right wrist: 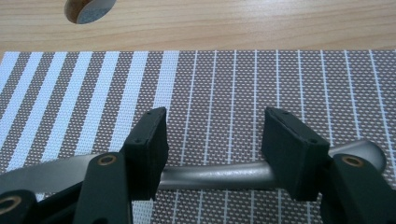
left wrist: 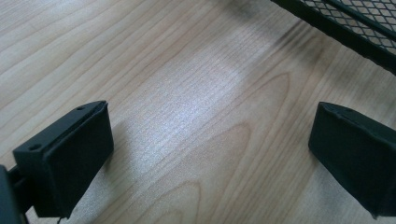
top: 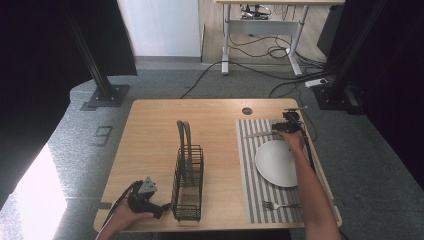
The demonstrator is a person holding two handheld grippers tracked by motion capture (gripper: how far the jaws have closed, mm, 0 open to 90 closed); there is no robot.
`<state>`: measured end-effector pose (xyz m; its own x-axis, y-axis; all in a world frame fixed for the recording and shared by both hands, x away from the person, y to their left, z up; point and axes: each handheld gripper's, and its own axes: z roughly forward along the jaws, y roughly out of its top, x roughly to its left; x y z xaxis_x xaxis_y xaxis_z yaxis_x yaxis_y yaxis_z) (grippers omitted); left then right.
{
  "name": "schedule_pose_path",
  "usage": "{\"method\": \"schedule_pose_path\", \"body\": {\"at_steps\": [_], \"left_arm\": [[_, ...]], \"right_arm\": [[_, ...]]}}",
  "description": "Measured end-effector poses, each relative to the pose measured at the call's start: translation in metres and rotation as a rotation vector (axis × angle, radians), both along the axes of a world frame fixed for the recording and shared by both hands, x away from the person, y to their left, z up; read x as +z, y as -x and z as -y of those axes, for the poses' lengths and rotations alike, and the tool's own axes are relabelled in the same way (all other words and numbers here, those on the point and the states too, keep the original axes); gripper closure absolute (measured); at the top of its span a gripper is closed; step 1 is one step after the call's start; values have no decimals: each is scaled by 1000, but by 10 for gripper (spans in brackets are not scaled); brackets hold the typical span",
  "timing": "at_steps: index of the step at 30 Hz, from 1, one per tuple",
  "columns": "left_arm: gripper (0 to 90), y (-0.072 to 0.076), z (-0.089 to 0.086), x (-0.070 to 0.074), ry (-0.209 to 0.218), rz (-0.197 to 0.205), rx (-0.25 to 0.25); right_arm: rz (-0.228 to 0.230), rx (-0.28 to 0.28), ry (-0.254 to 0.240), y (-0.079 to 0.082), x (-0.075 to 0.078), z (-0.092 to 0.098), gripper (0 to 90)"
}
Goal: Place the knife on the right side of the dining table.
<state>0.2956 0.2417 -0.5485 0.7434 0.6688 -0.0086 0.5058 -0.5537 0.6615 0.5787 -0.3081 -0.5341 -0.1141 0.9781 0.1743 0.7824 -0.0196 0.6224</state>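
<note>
Nearest the high camera, my left gripper (top: 161,206) rests idle beside the wire caddy (top: 188,182); my right gripper (top: 278,127) hovers at the knife (top: 259,134) above the plate (top: 277,162); a fork (top: 280,205) already lies below. Left gripper view: jaws spread wide over bare table (left wrist: 187,93), holding nothing. Right gripper view: jaws apart astride the knife handle (right wrist: 215,175) lying on the striped placemat (right wrist: 233,84), unpressed; placing looks finished, only withdrawal remains.

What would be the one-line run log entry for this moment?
right hand-held gripper: open, jaws straddle silver metal table knife on striped woven placemat | left hand-held gripper: open over light wooden table, beside black wire-mesh caddy
</note>
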Motion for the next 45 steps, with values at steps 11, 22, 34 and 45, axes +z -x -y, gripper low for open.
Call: {"method": "schedule_pose_path", "body": {"at_steps": [11, 22, 34, 45], "left_arm": [[0, 0, 0, 0, 0, 0, 1], [0, 0, 0, 0, 0, 0, 1], [0, 0, 0, 0, 0, 0, 1], [0, 0, 0, 0, -1, 1, -2]], "right_arm": [[14, -20, -12, 6, -1, 2, 405], [52, -22, -59, 12, 5, 8, 366], [151, 108, -134, 63, 48, -25, 346], [230, 255, -198, 140, 71, -61, 346]]}}
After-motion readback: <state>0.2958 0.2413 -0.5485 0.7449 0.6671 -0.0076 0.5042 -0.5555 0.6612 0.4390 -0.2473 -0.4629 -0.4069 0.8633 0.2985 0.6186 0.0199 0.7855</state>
